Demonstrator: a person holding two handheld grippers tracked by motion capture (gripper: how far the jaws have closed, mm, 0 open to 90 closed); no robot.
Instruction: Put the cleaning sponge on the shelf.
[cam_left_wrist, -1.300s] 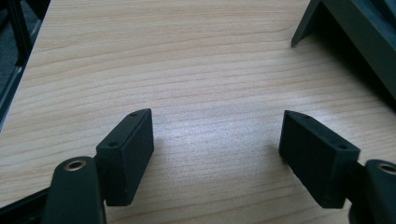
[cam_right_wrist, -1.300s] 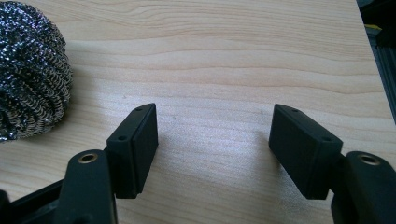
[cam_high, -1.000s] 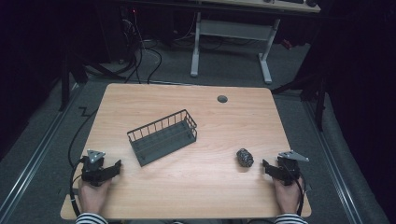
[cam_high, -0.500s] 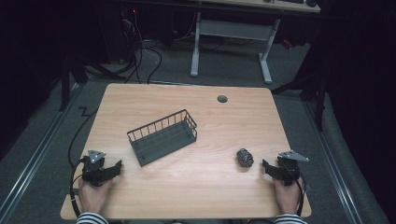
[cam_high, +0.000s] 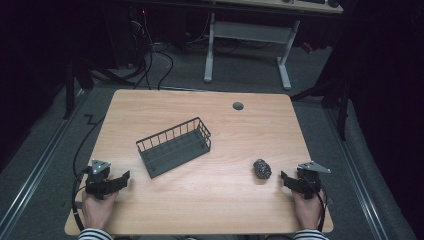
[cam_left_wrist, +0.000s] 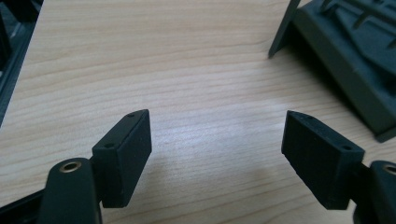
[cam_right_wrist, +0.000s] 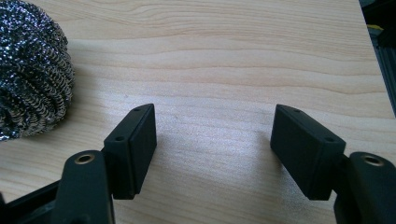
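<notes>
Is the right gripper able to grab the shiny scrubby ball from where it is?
Probably yes. The right gripper is open, and the steel scrubber lies close beside it on bare table, with nothing between them.

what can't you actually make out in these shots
- Steel wool scourer, right gripper view: its left part is cut off by the frame edge.
- Wire basket, left gripper view: only a blurred corner, the rest cut by the frame edge.
- Small round thing near the table's far edge, high view: too small to identify.
</notes>
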